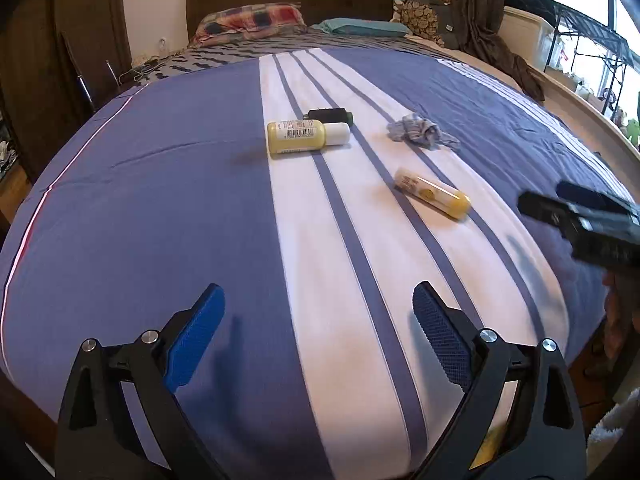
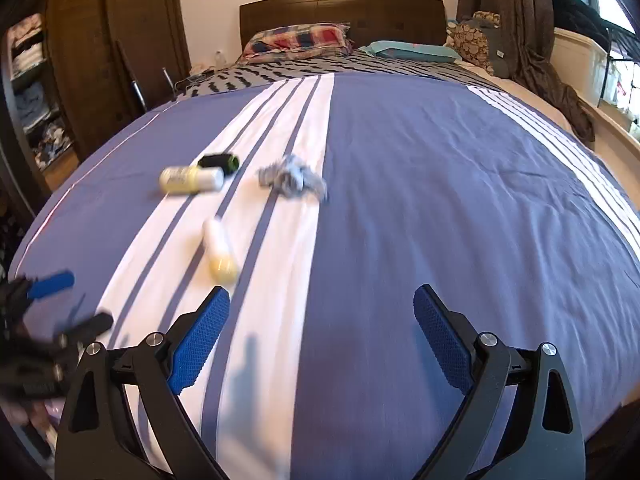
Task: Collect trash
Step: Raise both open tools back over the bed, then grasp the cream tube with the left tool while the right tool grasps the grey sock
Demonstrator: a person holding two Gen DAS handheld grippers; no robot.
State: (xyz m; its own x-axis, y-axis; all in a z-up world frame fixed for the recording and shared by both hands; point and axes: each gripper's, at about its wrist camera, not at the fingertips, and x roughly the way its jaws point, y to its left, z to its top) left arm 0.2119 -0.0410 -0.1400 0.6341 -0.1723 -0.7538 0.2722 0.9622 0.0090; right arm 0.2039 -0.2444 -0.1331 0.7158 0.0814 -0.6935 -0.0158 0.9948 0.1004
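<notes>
Both tongs hover wide open and empty over the striped bedspread, trash lying ahead of them.

Beyond the left gripper lie a yellow bottle with white cap, a small dark bottle touching behind it, a crumpled grey wrapper and a yellow tube nearest. Its sharp view alone shows the barcode label; the right gripper sees these blurred, ahead-left.

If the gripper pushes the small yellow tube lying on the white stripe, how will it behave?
The small yellow tube is round and lies on its side, so it would probably roll. It looks like light plastic, likely stiff enough to clamp. The bedspread under it is soft, which may slow the rolling.
</notes>
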